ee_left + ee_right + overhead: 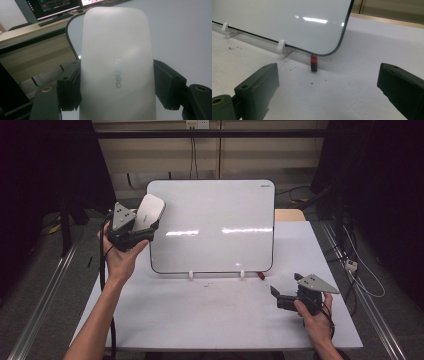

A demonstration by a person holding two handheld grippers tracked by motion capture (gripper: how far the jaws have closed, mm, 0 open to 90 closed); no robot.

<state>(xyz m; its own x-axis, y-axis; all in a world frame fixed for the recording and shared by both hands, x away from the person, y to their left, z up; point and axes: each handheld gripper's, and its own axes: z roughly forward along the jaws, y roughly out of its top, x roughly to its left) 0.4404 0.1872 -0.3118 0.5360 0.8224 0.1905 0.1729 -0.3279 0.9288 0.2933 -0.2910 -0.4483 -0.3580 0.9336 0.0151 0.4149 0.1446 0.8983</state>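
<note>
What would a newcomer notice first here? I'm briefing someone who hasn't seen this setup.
The big whiteboard standing propped on the white table draws the eye first. At its upper left corner, the left gripper clamps a white whiteboard eraser. Near the board's lower right corner lies a small red-and-black marker, with the open right gripper facing it.

- The pale grey, oblong plastic eraser with rounded corners [150,210] is held up in the air at the top left corner of the board, with its far end over the board's edge.
- In the left gripper view, the eraser [116,67] has a smooth, slightly shiny back with a small grey logo printed along its length.
- It is clamped at its two long sides, and its rounded end points away.
</note>
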